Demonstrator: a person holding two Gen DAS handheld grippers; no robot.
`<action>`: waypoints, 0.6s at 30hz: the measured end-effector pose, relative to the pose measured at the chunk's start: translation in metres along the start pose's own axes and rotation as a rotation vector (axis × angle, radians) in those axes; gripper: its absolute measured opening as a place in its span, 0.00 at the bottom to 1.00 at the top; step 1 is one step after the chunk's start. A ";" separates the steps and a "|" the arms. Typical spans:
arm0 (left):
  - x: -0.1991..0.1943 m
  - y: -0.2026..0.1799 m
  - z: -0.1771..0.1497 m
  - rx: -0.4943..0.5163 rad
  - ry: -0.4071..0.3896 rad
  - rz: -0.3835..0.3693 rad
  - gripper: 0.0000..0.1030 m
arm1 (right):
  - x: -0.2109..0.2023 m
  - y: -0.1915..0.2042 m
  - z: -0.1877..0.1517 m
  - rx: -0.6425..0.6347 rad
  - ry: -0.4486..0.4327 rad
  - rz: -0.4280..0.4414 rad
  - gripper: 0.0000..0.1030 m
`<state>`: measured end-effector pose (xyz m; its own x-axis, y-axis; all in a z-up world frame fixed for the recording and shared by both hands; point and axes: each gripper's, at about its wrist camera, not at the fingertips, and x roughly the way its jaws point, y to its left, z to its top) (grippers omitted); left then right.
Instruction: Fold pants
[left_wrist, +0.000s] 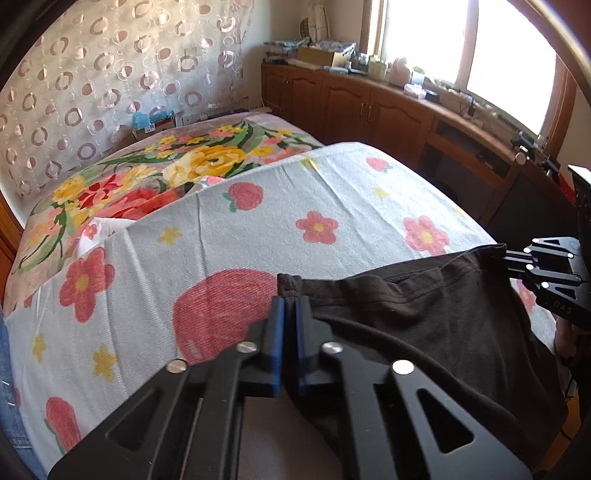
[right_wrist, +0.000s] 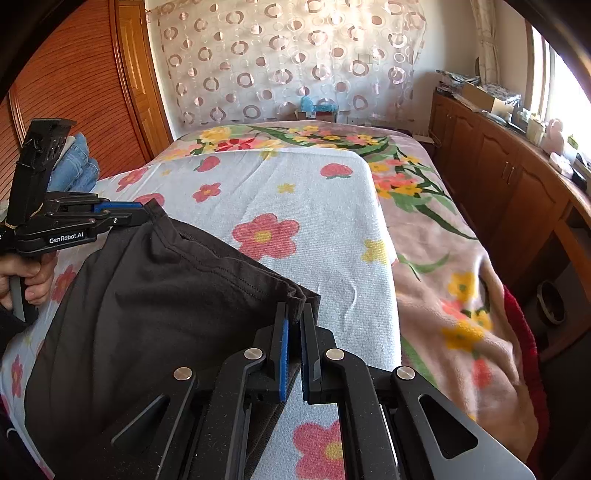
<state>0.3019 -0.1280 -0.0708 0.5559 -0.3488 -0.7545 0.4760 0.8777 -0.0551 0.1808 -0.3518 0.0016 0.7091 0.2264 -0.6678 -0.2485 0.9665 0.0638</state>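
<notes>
We see the dark pants spread over the near end of a pale towel printed with pink flowers and strawberries, which itself lies on a floral blanket covering the bed. The waistband runs between our two grippers. In the left wrist view, the left gripper has its blue-padded jaws pressed together on one corner of the waistband, a small bunch of fabric poking out past the tips. In the right wrist view, the right gripper pinches the other corner of the waistband in the same way, jaws close together with the cloth edge between the pads. Each view also shows the other tool from the side: the right one at the right edge of the left view, the left one at the left edge of the right view, where a hand grips its handle. The pants sag between the two held corners and trail back toward us over the towel. Beyond the bed hangs a curtain patterned with rings. A wooden cabinet runs under a bright window, its top crowded with small items. Folded jeans sit behind the left gripper, in front of a wooden door.
</notes>
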 end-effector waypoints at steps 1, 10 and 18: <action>-0.006 0.001 0.000 -0.003 -0.021 0.001 0.05 | -0.001 0.001 0.000 -0.005 -0.005 -0.002 0.04; -0.019 0.015 0.006 -0.051 -0.088 0.015 0.05 | -0.010 0.004 0.007 -0.023 -0.058 -0.051 0.04; -0.008 0.015 0.003 -0.040 -0.057 0.025 0.05 | 0.016 0.004 0.014 -0.023 0.028 -0.051 0.04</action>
<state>0.3065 -0.1130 -0.0640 0.6059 -0.3440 -0.7173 0.4348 0.8983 -0.0636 0.2006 -0.3421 0.0013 0.7026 0.1730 -0.6902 -0.2279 0.9736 0.0121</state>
